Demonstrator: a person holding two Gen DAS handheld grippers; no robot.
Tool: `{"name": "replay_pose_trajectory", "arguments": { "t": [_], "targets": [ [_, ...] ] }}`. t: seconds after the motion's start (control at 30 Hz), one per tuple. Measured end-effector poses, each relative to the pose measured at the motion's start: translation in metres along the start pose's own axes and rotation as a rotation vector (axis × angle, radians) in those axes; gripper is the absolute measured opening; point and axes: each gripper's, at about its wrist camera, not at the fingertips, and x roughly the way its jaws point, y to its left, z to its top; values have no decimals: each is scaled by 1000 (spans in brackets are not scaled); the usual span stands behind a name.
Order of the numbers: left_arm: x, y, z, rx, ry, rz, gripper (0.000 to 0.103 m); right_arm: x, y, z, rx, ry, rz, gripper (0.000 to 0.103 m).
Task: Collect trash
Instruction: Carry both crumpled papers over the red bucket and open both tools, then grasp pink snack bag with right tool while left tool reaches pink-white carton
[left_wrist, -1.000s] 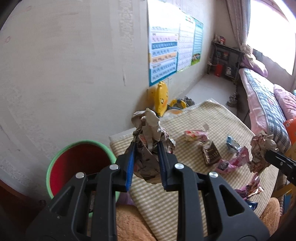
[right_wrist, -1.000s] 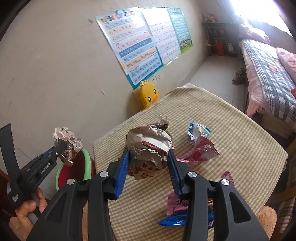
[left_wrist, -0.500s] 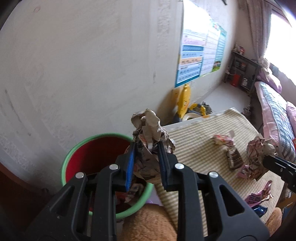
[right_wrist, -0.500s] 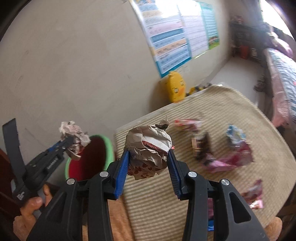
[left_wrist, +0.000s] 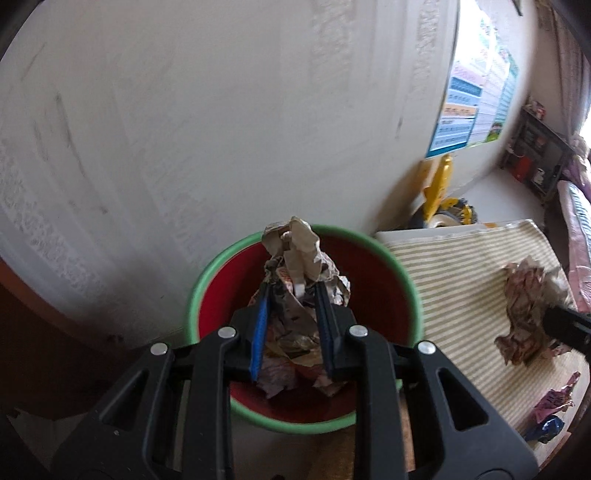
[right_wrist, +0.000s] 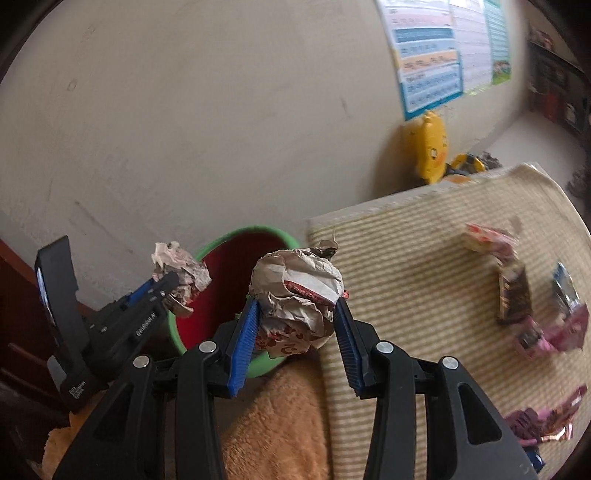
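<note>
Left wrist view: left tool (left_wrist: 291, 295) tilts down, clamping crumpled paper (left_wrist: 299, 258) above bin (left_wrist: 207, 273).

A crumpled brown paper wrapper (right_wrist: 295, 299) with red print is clamped between the blue pads of the right gripper (right_wrist: 295, 314), just over the near edge of a striped tablecloth (right_wrist: 406, 266). To its left a smaller paper wad (right_wrist: 181, 273) is pinched by the left gripper (right_wrist: 173, 291) — held above the green rim of a red bin (right_wrist: 236, 273). Snack wrappers (right_wrist: 517, 295) are scattered on the cloth — a yellow duck toy (right_wrist: 426, 147) is seen against the wall.
</note>
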Motion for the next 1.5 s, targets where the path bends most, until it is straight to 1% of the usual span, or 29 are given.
{"name": "replay_pose_trajectory", "arguments": {
  "t": [0.1,0.27,0.47,0.6,0.63,0.67,0.73,0.8,0.83,1.0,1.03,1.13,1.23,1.33,1.4,1.43,1.47,1.5],
  "targets": [
    [6,12,-3,-18,20,12,23,15,17,7,-29,24,34,41],
    [11,26,-8,-37,42,32,23,33,33,15,-73,36,52,42],
    [15,38,-13,-53,60,42,24,41,42,21,-103,29,58,42],
    [16,39,-12,-56,62,51,24,47,44,26,-110,25,61,42],
    [15,40,-12,-59,60,60,27,47,44,26,-110,22,67,47],
    [15,40,-11,-63,59,62,37,48,44,27,-109,20,82,56],
    [13,39,-9,-78,48,56,47,48,45,26,-110,25,105,64],
    [12,36,-7,-71,41,59,49,45,44,25,-116,16,93,64],
    [12,34,-5,-65,39,61,52,44,44,24,-115,15,91,64],
    [7,29,-2,-65,26,53,58,30,31,15,-82,13,91,64],
    [6,29,-1,-66,24,49,60,27,29,13,-82,16,86,64],
    [0,21,-1,-58,20,32,61,18,13,3,-62,25,56,65],
    [-5,10,-2,-36,16,11,63,5,-10,-9,-16,23,24,65],
    [-7,-2,-4,-9,18,-8,64,-12,-35,-24,22,12,-38,65],
    [-10,-12,-6,13,17,-23,64,-26,-60,-35,54,0,-97,66],
    [-12,-18,-6,25,17,-32,64,-31,-68,-40,66,-4,-121,68],
    [-13,-23,-7,32,17,-38,65,-41,-84,-46,88,-13,-167,71],
    [-15,-28,-8,40,16,-46,66,-49,-100,-53,113,-21,-213,71]
  ]
}}
